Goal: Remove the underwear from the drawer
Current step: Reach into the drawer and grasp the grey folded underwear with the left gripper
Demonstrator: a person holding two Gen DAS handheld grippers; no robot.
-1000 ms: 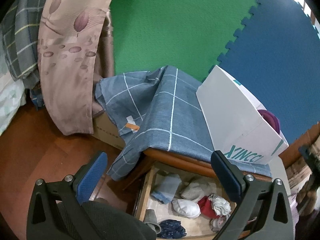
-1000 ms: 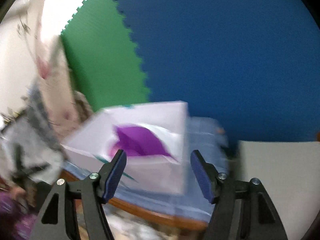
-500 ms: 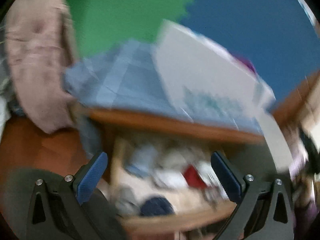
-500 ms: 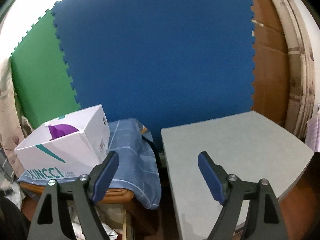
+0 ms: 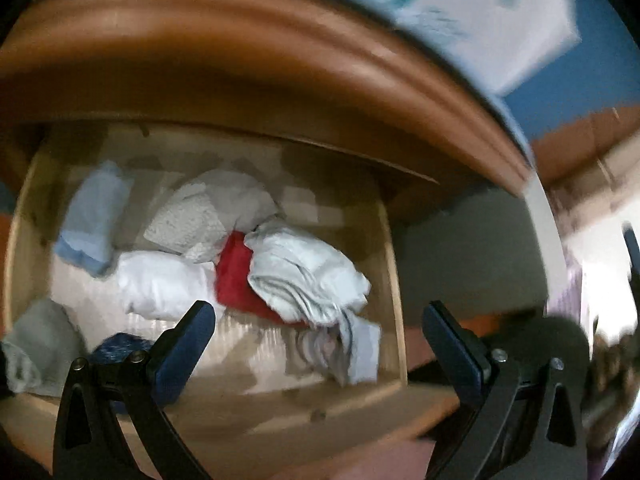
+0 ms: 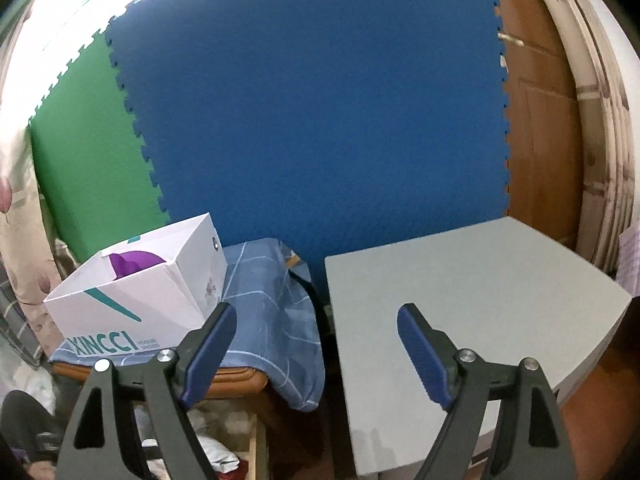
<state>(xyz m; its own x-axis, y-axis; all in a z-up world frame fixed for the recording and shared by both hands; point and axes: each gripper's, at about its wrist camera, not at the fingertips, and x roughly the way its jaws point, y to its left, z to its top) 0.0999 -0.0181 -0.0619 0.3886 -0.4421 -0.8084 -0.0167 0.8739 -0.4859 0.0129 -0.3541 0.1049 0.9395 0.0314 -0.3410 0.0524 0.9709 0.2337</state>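
The open wooden drawer (image 5: 394,264) fills the blurred left wrist view. In it lie several folded garments: a grey-white bundle (image 5: 308,272), a red piece (image 5: 236,276), a white piece (image 5: 160,284), a light blue piece (image 5: 94,220), a grey piece (image 5: 40,336) and a dark blue piece (image 5: 118,346). My left gripper (image 5: 316,320) is open and empty, just above the drawer's front. My right gripper (image 6: 314,328) is open and empty, held high between the nightstand and a grey table (image 6: 460,300). A corner of the drawer shows in the right wrist view (image 6: 256,448).
A white XINCCI box (image 6: 136,300) with a purple item stands on a blue checked cloth (image 6: 276,320) on the nightstand top (image 5: 280,60). Blue and green foam mats (image 6: 320,120) cover the wall. A wooden door (image 6: 540,128) is at the right.
My left gripper has dropped down and moved in close over the open drawer. My right gripper has swung right from the box and now holds nearly still.
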